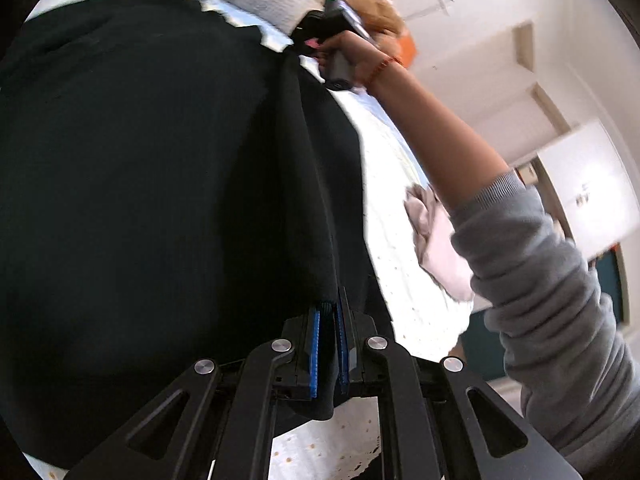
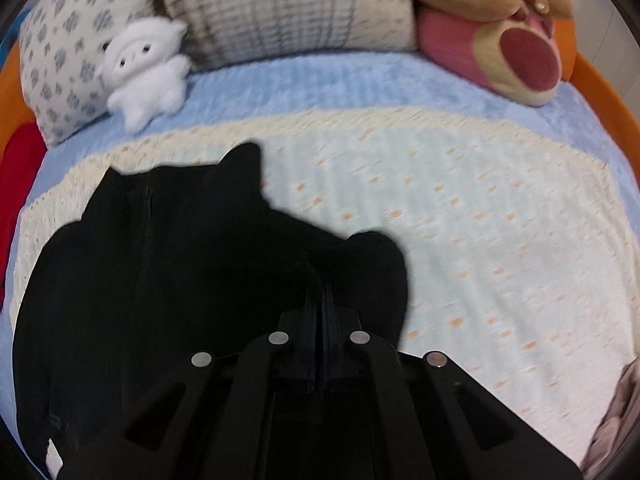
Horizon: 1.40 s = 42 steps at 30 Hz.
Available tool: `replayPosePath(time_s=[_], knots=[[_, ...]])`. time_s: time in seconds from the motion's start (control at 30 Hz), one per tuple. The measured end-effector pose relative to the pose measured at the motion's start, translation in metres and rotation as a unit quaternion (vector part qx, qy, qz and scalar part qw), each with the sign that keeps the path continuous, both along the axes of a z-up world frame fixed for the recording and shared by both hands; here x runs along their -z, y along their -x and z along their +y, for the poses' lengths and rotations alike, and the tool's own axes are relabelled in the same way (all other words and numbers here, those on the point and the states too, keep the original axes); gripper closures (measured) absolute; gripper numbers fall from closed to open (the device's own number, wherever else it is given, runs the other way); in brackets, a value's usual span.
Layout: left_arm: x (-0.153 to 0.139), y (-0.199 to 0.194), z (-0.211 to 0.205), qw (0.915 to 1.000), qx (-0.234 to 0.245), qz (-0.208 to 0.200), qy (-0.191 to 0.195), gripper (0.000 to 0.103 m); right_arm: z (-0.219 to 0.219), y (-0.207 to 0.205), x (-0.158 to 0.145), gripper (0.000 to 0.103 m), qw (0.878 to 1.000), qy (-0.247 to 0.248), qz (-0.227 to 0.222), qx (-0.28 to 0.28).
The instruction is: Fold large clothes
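Item: black garment (image 1: 152,168), large, dark knit, partly raised off bed (image 2: 460,220); remainder spread ahead and to left of right tongs (image 2: 320,300), over pale dotted coverlet (image 2: 480,240).

Left tongs (image 1: 329,320): clamped together on an edge of the black garment; fold of cloth visible between blue pads (image 1: 316,344), hanging through below.

Right tongs: closed; tips buried in dark cloth, so pinch on the black garment judged likely, cloth between pads hard to make out against black. In left wrist view, seen far ahead of left tongs, gripped by a hand (image 1: 352,56) at the garment's far edge.

Step in hand, judged: both edge points taken up, cloth stretched between for carrying over into a fold. Advice: keep both grips firm; keep the held edge taut and level between the two tongs; draw over evenly so no crease bunches beneath; lay down on the coverlet clear of the crumpled grey cloth (image 2: 616,420) to right of right tongs.

Surroundings beyond right tongs: white plush toy (image 2: 144,76), patterned pillow (image 2: 60,60), checked cushion (image 2: 288,12), pink and brown plush (image 2: 504,44).

Brands, labels, writing: none legible on garment or bedding; both views motion-blurred.
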State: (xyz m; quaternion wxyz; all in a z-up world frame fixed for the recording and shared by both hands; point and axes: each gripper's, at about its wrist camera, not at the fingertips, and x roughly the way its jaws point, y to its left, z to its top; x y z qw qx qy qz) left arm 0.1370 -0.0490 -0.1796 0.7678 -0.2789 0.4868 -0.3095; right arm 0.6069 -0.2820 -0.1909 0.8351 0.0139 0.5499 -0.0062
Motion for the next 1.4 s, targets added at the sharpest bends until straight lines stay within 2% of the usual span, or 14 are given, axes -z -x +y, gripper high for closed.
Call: replayPosePath(time_s=[0.1,0.13,0.17,0.23,0.33,0.43,0.6,0.67,0.77,0.97,1.03,1.2,1.3,1.4], knots=[[0.009,0.008,0.005,0.9993,-0.019,-0.002,-0.033,0.091,0.015,0.006,0.01,0.097,1.0,0.012,-0.004,-0.012],[0.013,0.006,0.003,0.9982,-0.025,-0.005,-0.055,0.091,0.022,0.009,0.009,0.088,0.999,0.021,-0.011,-0.028],[0.019,0.007,0.0,0.9962,-0.03,-0.005,-0.081,0.09,0.025,0.011,0.009,0.052,0.999,0.028,-0.013,-0.038],[0.029,0.002,-0.001,0.9932,-0.03,-0.006,-0.112,0.081,0.033,0.021,-0.002,0.011,0.997,0.04,-0.026,-0.064],[0.031,-0.007,-0.007,0.9927,-0.025,-0.001,-0.118,0.057,0.043,0.054,-0.043,0.014,0.989,0.067,-0.081,-0.102],[0.009,0.001,-0.004,0.9905,-0.028,-0.03,-0.131,0.01,0.051,0.099,-0.093,0.013,0.98,0.066,-0.13,-0.134],[-0.054,0.032,0.056,0.9831,-0.107,-0.076,-0.127,0.008,0.084,0.196,-0.156,0.006,0.956,0.018,-0.198,-0.217],[-0.072,0.046,0.102,0.9724,-0.164,-0.082,-0.144,0.003,0.109,0.241,-0.168,0.006,0.943,-0.008,-0.207,-0.262],[-0.078,0.055,0.174,0.9516,-0.251,-0.051,-0.17,0.003,0.14,0.294,-0.168,0.006,0.93,-0.048,-0.196,-0.308],[-0.04,0.07,0.323,0.9078,-0.38,0.042,-0.173,0.003,0.192,0.388,-0.111,0.008,0.913,-0.11,-0.149,-0.365],[-0.015,0.074,0.37,0.8992,-0.406,0.079,-0.143,0.003,0.202,0.412,-0.082,0.008,0.912,-0.135,-0.118,-0.368],[0.031,0.054,0.444,0.8924,-0.426,0.113,-0.099,0.003,0.222,0.464,-0.033,0.008,0.908,-0.158,-0.062,-0.384],[0.054,0.032,0.456,0.89,-0.422,0.135,-0.109,0.004,0.226,0.492,-0.018,0.008,0.903,-0.155,-0.049,-0.397],[0.053,0.015,0.457,0.8837,-0.426,0.137,-0.139,0.004,0.223,0.51,-0.01,0.008,0.902,-0.159,-0.051,-0.397]])
